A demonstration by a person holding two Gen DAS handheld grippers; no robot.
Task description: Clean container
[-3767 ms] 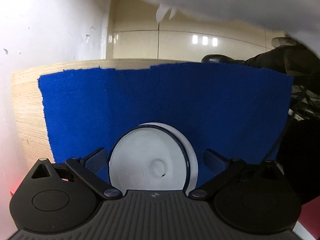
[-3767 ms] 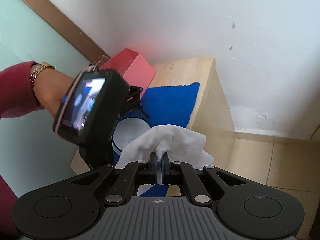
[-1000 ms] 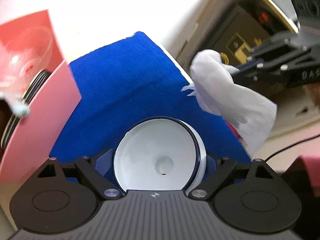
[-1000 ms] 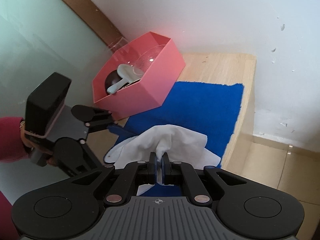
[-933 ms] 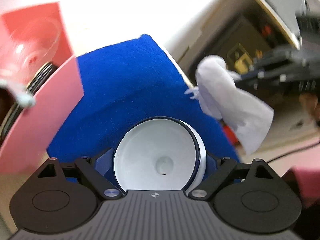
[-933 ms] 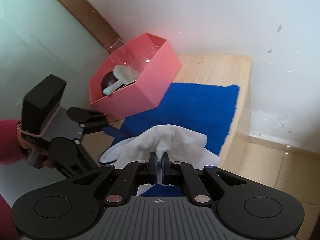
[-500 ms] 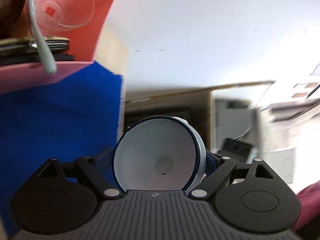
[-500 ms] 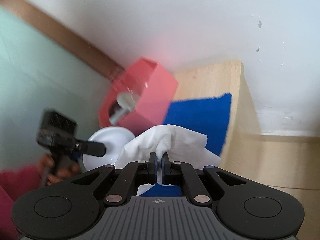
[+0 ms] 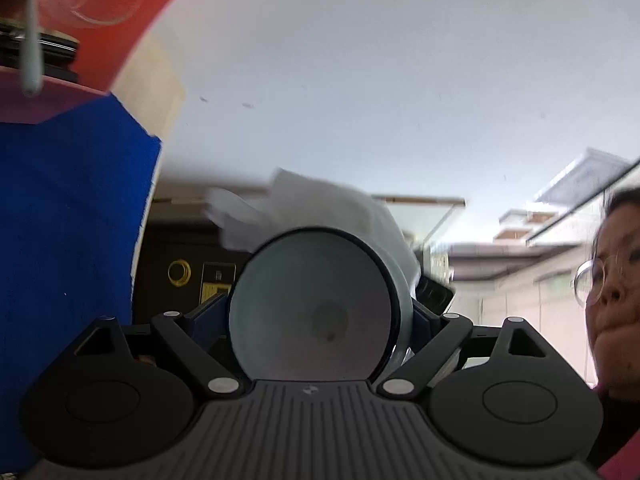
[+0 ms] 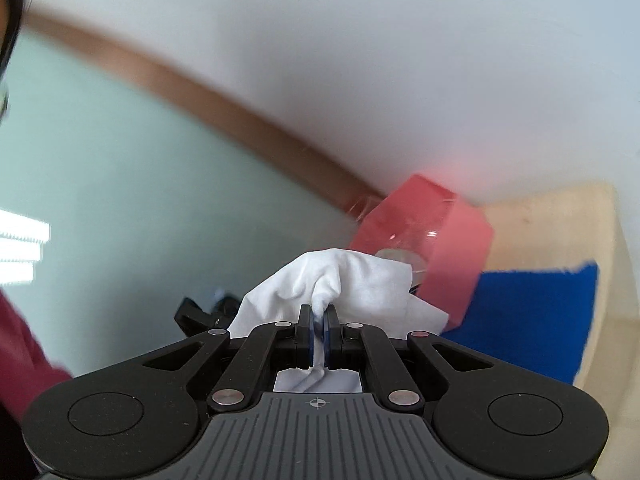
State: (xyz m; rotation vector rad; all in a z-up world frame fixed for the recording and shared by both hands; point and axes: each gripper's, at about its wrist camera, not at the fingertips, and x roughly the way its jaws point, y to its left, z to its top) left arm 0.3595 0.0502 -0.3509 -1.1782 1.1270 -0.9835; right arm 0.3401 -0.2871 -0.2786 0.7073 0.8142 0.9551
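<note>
Since the frame half a second back, the white cloth [image 9: 320,208] is showing up again in the left wrist view, now bunched just behind the far rim of the white bowl [image 9: 312,312], while in the right wrist view the pink box [image 10: 436,248] is sitting further right and the blue mat [image 10: 528,320] is lying at the right edge. The left gripper [image 9: 316,316] is clamping the bowl across its width, its fingers [image 9: 208,316] spread wide and pressing on the bowl's left and right sides, with the bottom of the bowl facing the camera and the dark-rimmed mouth facing away. The bowl is being held up in the air, clear of the mat [image 9: 72,240], which is filling the left side of that view below the pink box [image 9: 120,8]. The right gripper [image 10: 319,322] is pinching the cloth [image 10: 340,284] with its fingers together on a gathered fold, and the rest of the cloth is fanning out beyond the tips. A person [image 9: 616,300] is appearing at the right edge of the left wrist view, and a dark red sleeve [image 10: 20,352] is showing at the left edge of the right wrist view.
</note>
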